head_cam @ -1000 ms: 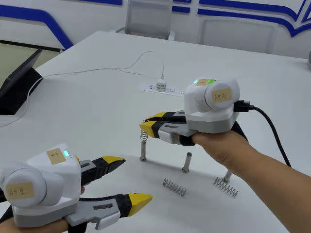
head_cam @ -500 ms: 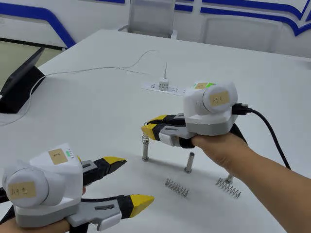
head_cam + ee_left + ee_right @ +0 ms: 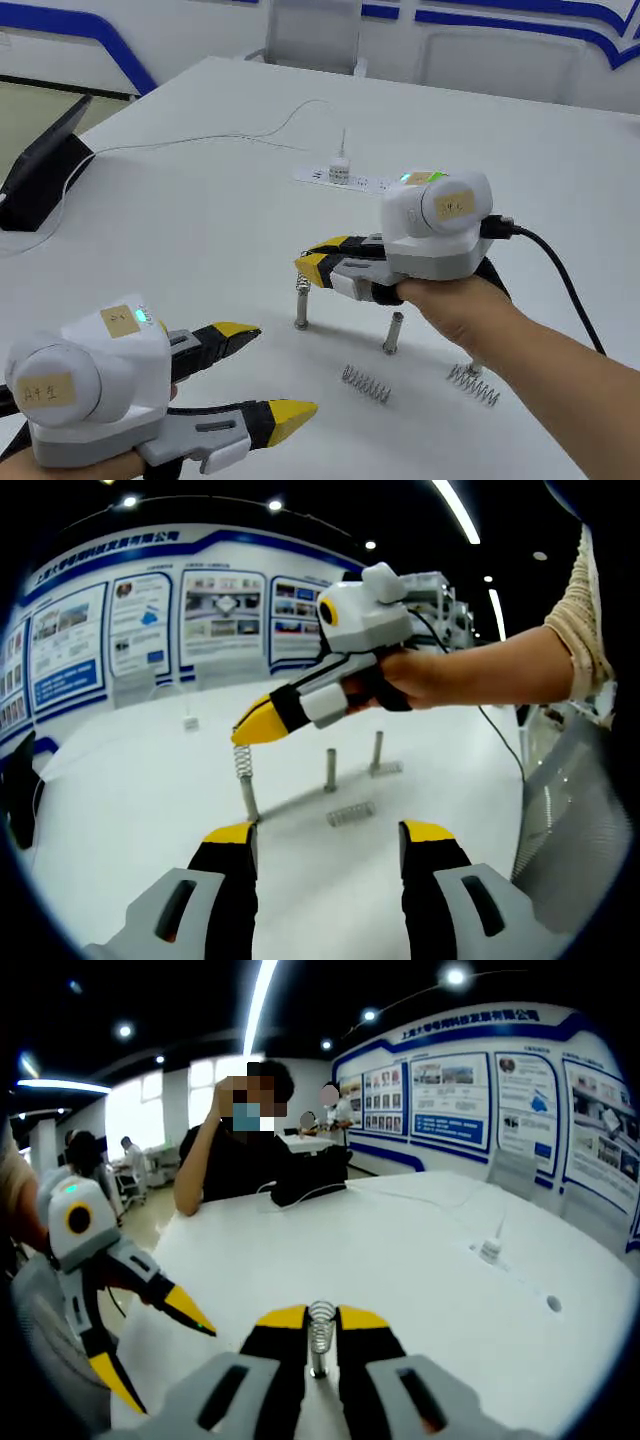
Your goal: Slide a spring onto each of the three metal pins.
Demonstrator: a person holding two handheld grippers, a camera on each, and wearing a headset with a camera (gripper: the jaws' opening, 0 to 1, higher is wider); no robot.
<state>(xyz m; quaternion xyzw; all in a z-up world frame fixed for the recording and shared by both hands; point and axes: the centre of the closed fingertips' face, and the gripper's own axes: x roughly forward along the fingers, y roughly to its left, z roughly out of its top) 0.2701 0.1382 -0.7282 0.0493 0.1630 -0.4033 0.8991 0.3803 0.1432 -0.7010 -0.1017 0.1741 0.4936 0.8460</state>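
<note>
Right gripper point(image 3: 310, 256) centre frame, jaws pinched on spring point(image 3: 301, 287). Spring just below tips, seated atop leftmost pin point(image 3: 301, 315). Left gripper point(image 3: 265, 370) lower left, jaws apart.

White table point(image 3: 200, 220), pins point(image 3: 393, 332) (two loose springs point(image 3: 365, 383))

The wire spring point(image 3: 320, 1324) gleams metallic, the pins point(image 3: 392, 333) are duller metal, the table point(image 3: 200, 230) smooth matt white.
</note>
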